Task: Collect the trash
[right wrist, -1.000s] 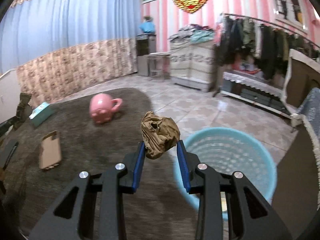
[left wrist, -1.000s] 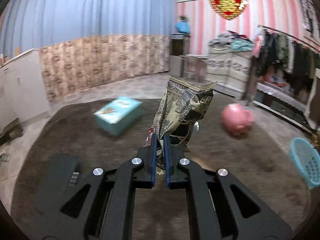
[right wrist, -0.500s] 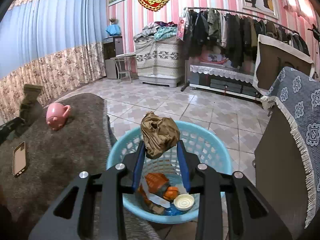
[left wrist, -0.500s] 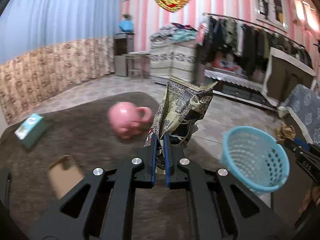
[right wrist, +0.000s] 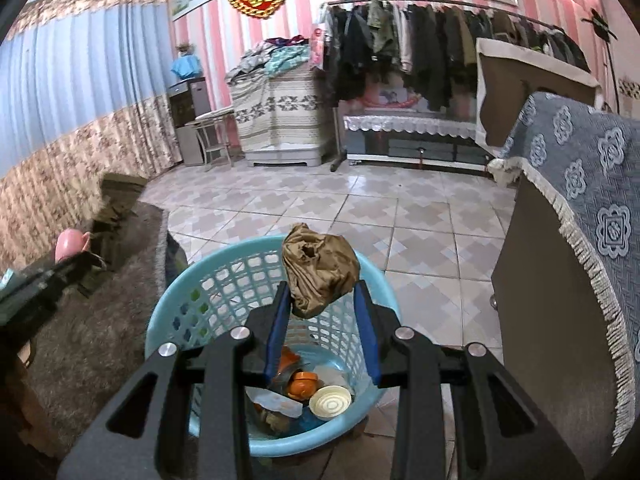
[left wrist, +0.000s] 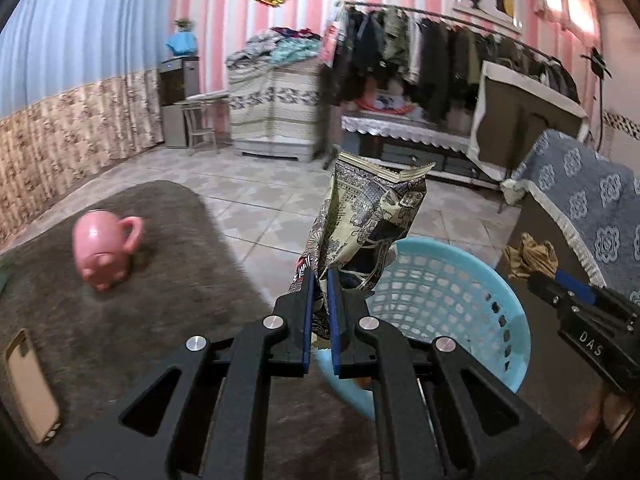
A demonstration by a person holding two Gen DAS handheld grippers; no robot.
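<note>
Right wrist view: your right gripper [right wrist: 320, 308] pinches the brown wad [right wrist: 318, 270] above the blue basket [right wrist: 176, 308], while your left gripper [left wrist: 319, 280], clamped tight on the snack wrapper [left wrist: 368, 220], hangs by the rim, where releasing may miss.

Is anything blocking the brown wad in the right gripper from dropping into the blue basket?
Nothing visible does. The right gripper holds the crumpled brown wad over the open mouth of the blue basket, with only earlier trash at the bottom.
</note>
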